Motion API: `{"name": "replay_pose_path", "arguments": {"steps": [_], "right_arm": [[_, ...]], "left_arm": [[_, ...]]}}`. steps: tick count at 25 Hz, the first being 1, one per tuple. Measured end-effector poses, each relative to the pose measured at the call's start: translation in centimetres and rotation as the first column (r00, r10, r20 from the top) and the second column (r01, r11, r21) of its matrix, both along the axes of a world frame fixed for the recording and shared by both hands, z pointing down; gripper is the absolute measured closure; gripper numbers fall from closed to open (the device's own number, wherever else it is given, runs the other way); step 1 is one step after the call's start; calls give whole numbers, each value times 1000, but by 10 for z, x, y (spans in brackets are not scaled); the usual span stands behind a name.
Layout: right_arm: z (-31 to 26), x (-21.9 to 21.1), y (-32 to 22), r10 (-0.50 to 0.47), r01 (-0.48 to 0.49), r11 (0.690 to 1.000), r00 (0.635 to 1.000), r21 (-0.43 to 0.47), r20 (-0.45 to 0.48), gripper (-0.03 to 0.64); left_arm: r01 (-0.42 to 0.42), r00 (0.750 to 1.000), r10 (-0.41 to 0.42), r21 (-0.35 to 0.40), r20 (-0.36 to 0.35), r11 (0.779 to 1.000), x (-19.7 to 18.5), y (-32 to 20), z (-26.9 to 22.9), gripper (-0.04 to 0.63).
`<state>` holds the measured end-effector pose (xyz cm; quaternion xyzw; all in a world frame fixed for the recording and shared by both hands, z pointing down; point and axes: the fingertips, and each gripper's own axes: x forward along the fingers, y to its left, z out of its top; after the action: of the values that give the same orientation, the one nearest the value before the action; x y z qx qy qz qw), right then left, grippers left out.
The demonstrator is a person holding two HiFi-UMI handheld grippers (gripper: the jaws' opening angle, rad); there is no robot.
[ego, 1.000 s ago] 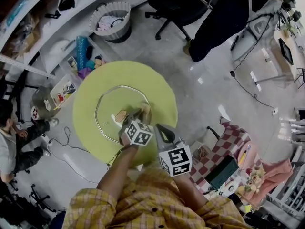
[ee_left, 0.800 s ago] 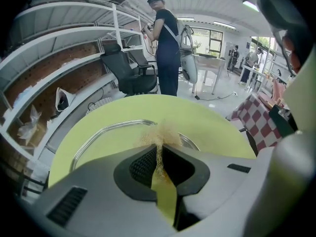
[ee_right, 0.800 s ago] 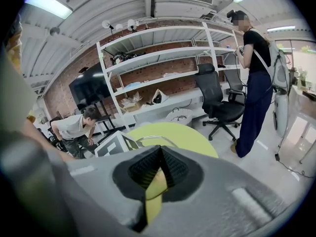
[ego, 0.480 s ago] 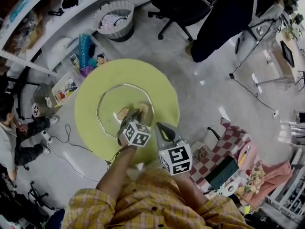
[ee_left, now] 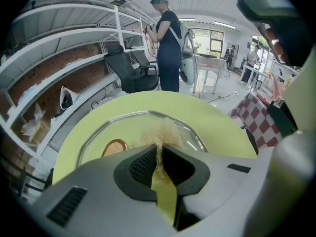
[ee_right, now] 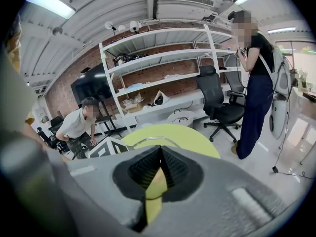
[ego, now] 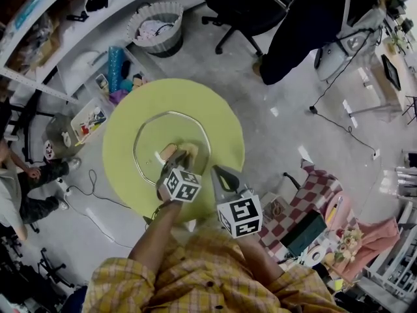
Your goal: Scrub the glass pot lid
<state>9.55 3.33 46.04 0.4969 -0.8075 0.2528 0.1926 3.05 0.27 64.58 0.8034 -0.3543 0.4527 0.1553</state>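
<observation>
The glass pot lid (ego: 151, 150) lies flat on the round yellow-green table (ego: 215, 132), its brown knob (ego: 167, 152) near the middle. My left gripper (ego: 181, 159) is shut on a beige fibrous scrubber (ego: 189, 151) that rests on the lid's right part. In the left gripper view the scrubber (ee_left: 161, 134) sticks out of the left gripper (ee_left: 158, 151) over the lid (ee_left: 101, 132), right of the knob (ee_left: 114, 147). My right gripper (ego: 219, 173) hovers at the table's near right edge, shut with nothing in it. The right gripper (ee_right: 159, 153) faces the table (ee_right: 190, 138).
A person in dark clothes (ego: 306, 25) stands past the table beside a black office chair (ego: 244, 8). A basket (ego: 154, 26) and shelves (ego: 39, 38) lie at the far left. Another person (ego: 16, 188) crouches at the left. A checkered stool (ego: 319, 191) stands to the right.
My left gripper has slid the scrubber a little to the left across the lid. The right gripper has hardly moved.
</observation>
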Motion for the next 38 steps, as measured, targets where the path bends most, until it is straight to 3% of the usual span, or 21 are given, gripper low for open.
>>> {"name": "replay_pose_path", "arguments": {"steps": [16,27,34,38], "right_arm": [[-10,-25,39,-8,8,1000,1000,9,-3,618],[-15,-54,72,-50,49,999,999,20,6,618],[-25,-74,84,-75,75,997,997,29,27,618],[-25,-85,90,-86,86,996,996,26,20,618]], "left_arm": [[-45,999,45,-13,2,999,-21,53,2,563],[-72,997,71,-92,-10,993,-34,103,10,563],[-24,996,14,-117,-87,993,-66,124,-17,563],[56,980,-77,-119,-183,991,-79,124,-44,563]]}}
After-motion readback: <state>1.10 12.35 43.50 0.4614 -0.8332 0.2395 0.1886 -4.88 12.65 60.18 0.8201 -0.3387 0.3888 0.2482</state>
